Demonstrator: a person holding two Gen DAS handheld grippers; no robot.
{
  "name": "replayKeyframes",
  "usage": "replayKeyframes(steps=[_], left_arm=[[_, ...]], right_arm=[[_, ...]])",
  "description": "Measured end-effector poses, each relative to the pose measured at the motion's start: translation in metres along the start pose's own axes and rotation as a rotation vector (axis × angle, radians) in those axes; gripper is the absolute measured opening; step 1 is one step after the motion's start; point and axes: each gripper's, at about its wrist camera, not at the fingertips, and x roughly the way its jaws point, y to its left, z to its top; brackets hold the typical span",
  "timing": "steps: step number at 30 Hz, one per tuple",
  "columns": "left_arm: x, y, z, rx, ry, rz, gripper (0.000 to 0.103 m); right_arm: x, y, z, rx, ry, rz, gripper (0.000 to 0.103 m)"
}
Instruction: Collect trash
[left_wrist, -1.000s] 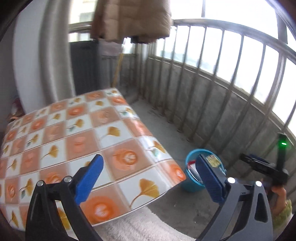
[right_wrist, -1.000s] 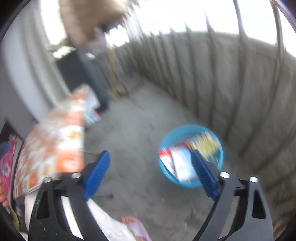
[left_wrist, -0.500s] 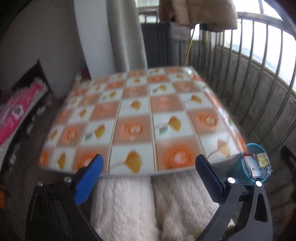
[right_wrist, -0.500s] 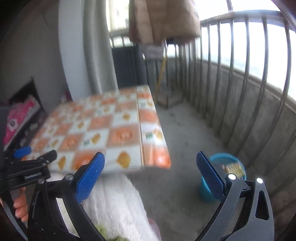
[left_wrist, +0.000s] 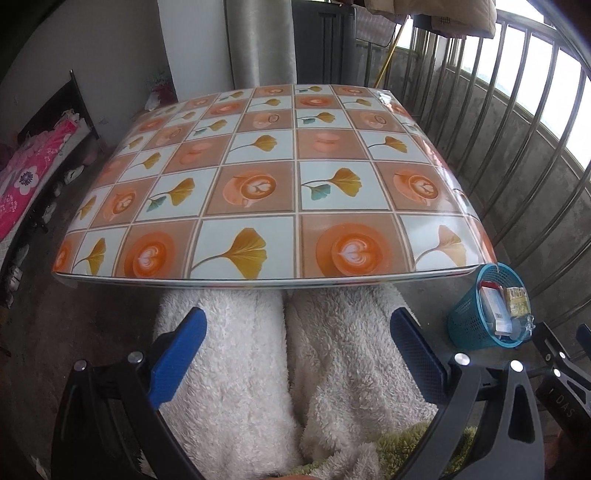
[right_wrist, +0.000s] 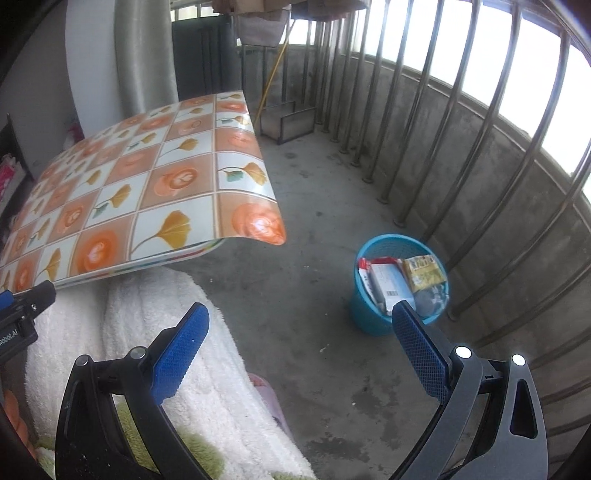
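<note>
Left gripper (left_wrist: 295, 354) held wide apart — empty, right gripper (right_wrist: 299, 343) likewise spread, blue basket (right_wrist: 373, 321) of wrappers seen lower right, patterned table (left_wrist: 258, 177) filling upper frame.

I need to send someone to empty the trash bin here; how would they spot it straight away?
Start at the table with the orange-and-white patterned cloth, then look down to the concrete floor by its corner, towards the metal railing. The blue mesh basket stands there alone, with packets and cartons inside.

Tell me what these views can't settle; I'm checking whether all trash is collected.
- Floor beneath the table: hidden by the tabletop, both views.
- Bottom of the blue basket: covered by the wrappers in it.
- Wrapper print: too small, both views.
</note>
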Motion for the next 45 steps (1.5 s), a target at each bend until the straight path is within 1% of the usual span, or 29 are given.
replayKeyframes(steps=[5,15,29,45], left_arm=[[0.001,-0.001,0.003,0.01,-0.008,0.013,0.097],[0.001,-0.003,0.007,0.02,-0.015,0.022,0.097],[-0.003,-0.01,0.009,0.042,-0.031,0.01,0.097],[-0.004,-0.013,0.006,0.041,-0.025,-0.019,0.097]], right_arm=[[0.006,0.0,-0.002,-0.011,0.023,-0.012,0.095],[0.007,-0.005,-0.002,-0.005,0.018,-0.03,0.095],[0.006,-0.009,0.0,0.01,0.011,-0.039,0.095],[0.007,-0.008,0.0,0.005,0.015,-0.048,0.095]])
